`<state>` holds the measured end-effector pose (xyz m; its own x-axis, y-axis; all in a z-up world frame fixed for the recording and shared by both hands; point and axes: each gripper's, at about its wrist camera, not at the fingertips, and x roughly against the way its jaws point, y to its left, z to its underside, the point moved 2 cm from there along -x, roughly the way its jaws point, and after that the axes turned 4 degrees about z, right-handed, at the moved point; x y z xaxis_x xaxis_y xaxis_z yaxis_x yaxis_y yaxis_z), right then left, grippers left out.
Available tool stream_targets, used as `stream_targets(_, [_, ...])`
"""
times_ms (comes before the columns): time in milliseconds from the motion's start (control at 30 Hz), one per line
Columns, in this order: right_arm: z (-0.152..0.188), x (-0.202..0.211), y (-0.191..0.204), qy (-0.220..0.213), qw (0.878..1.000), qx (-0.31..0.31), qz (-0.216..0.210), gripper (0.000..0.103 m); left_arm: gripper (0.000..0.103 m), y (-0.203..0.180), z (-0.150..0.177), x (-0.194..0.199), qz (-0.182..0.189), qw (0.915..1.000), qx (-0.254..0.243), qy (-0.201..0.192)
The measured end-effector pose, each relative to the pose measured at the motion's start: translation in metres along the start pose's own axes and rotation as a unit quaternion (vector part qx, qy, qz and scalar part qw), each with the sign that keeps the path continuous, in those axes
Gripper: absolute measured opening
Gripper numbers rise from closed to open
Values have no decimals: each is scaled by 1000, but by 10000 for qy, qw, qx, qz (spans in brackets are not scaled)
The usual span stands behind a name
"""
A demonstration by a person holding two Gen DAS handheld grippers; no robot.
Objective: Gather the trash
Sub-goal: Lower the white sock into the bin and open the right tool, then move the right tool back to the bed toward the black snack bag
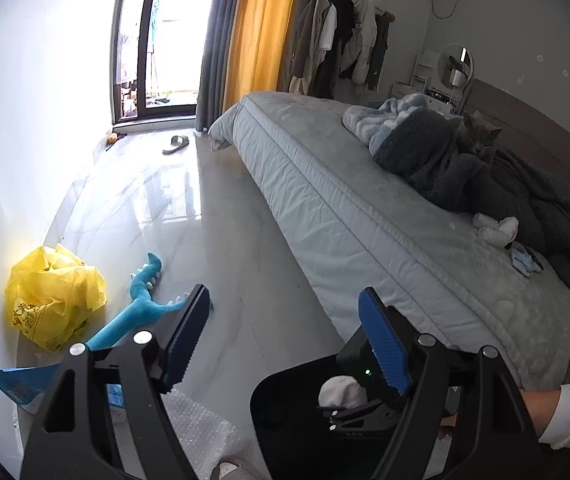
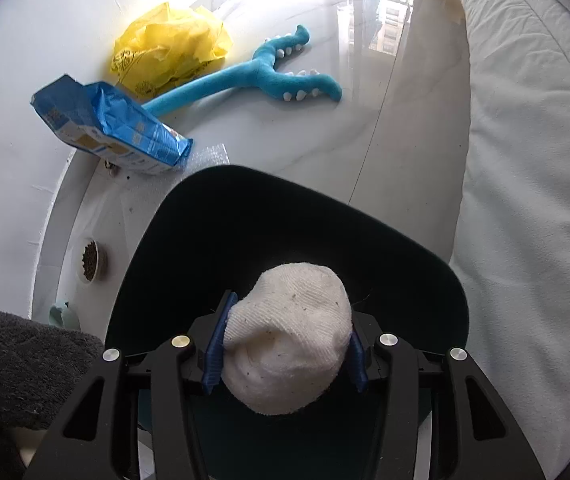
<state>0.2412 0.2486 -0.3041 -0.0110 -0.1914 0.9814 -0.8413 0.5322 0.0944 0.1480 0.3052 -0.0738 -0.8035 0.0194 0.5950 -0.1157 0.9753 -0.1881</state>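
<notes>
My right gripper (image 2: 285,344) is shut on a balled white sock (image 2: 289,340) and holds it over the open mouth of a black bin (image 2: 245,216) on the floor. In the left wrist view the bin (image 1: 281,404) sits at the bottom with the sock (image 1: 341,392) and right gripper above it. My left gripper (image 1: 285,340) is open and empty above the floor beside the bin. A crumpled yellow plastic bag (image 2: 169,48) (image 1: 53,292) and a blue food bag (image 2: 109,124) lie by the wall. More white balled socks (image 1: 497,228) lie on the bed.
A blue plush toy (image 2: 261,76) lies on the tiled floor. A bed (image 1: 365,208) with blankets and a grey cat (image 1: 481,136) fills the right. Bubble wrap (image 1: 197,420), a pet food bowl (image 2: 91,260) and a slipper (image 1: 177,144) are on the floor.
</notes>
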Motion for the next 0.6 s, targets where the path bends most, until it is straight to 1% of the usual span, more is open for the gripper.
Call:
stream_targets(67, [3,-4,0,135,9999,17,-21,60,82,-2,-4,7,-34,9999,-36,-116])
stream_targets(133, [6,-6,0,239,9997,22,-12,63,85,-4,-8,11,-38,9998,-48,-207])
stream_targets(200, [8,-4,0,243,9997,23,-15,68,85,-5,-13,15,-29,9995,-28,-307])
stream_targets(233, [9,-2,1,215,9998,28,-22,68,85,-6,-14,16,-31,9994,-32,-355])
stream_targets(333, [9,11,1,63,10000,40,-48,70,85,-10,-19,20,-90,9986,-99,-515])
stream_targets(433, [9,27,1,-140,9998,-12,-163,71,85,-18,-25,21,-114,9979,-155,-614])
stream_targets(600, [8,62,-5,-623,9974,-126,-349,71,85,-28,-33,23,-114,9972,-132,-733])
